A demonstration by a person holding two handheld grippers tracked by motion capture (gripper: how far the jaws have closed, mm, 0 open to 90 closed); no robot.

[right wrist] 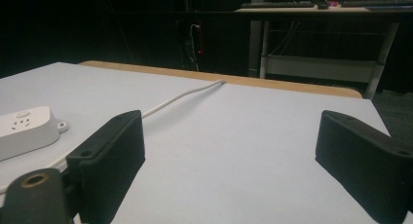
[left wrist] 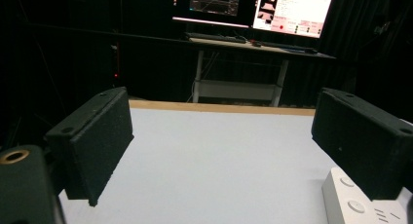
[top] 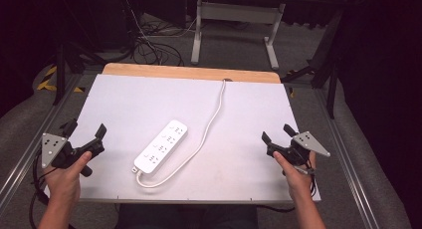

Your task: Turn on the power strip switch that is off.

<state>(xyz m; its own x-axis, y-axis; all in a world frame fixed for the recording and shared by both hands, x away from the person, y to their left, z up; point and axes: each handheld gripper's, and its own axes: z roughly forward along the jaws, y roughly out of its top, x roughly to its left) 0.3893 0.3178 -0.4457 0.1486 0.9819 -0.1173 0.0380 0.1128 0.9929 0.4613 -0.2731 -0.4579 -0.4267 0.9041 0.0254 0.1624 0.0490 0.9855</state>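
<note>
A white power strip (top: 161, 146) lies diagonally in the middle of the white table (top: 124, 104). Its white cable (top: 211, 119) loops from the near end and runs up to the far edge. My left gripper (top: 85, 130) rests at the table's left side, open, nothing between its jaws. The strip's corner (left wrist: 360, 204) shows at the lower right of the left gripper view. My right gripper (top: 278, 133) sits at the right side, also open and empty. In the right gripper view the strip (right wrist: 24, 129) lies at the left, with the cable (right wrist: 185, 95) running away.
A wooden strip (top: 191, 72) borders the table's far edge. Beyond it stand a desk frame (top: 234, 20) and tangled cables (top: 149, 47) on the floor. Monitors (left wrist: 253, 7) glow on a desk ahead. Metal rails (top: 343, 139) run along both table sides.
</note>
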